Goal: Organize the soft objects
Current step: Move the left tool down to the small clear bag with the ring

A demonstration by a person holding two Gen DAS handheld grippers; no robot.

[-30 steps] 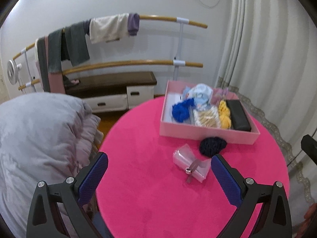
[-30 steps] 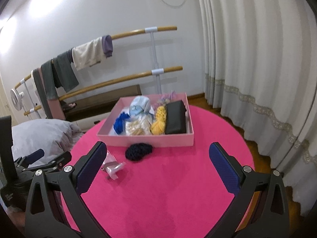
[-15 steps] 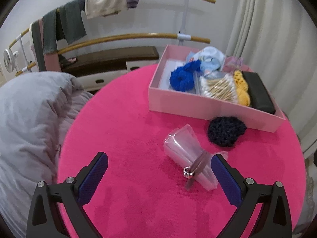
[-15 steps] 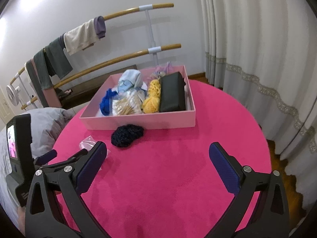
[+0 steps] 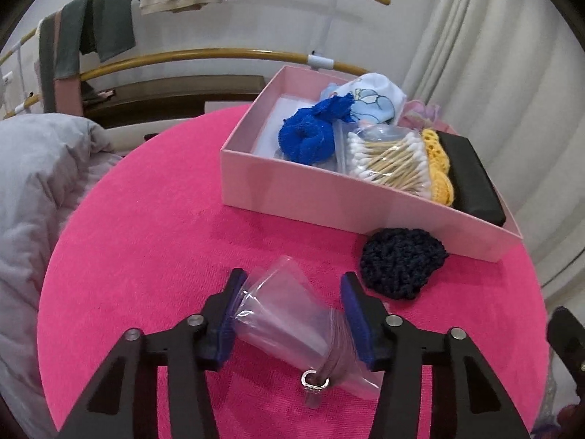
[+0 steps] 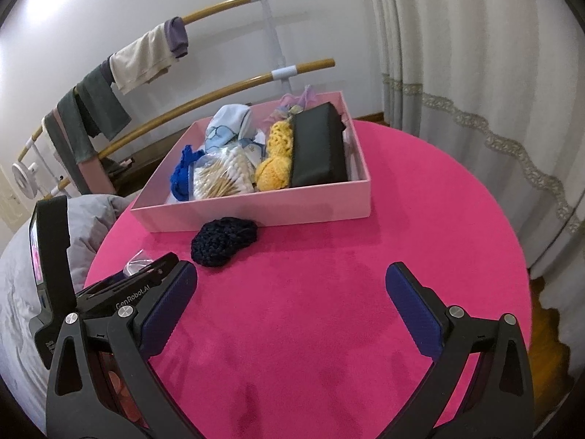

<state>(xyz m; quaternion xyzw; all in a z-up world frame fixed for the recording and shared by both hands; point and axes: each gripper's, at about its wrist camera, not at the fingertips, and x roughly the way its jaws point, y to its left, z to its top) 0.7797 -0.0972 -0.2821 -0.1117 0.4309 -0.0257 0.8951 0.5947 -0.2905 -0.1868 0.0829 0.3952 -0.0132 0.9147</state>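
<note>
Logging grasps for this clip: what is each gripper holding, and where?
Left gripper pinches the clear plastic bag across its middle; right gripper holds nothing.

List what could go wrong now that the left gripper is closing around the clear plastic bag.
The left gripper brackets the clear plastic bag; slick film could slip free. The brown hair tie with a silver ring hangs at the bag's near end and might fall out. The dark navy crocheted piece lies close by its right finger and could get nudged.

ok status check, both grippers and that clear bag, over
Left gripper closing around clear bag, pads at its sides. Right gripper open, holding nothing. Navy crochet piece on table beside pink box, not in the way.
</note>
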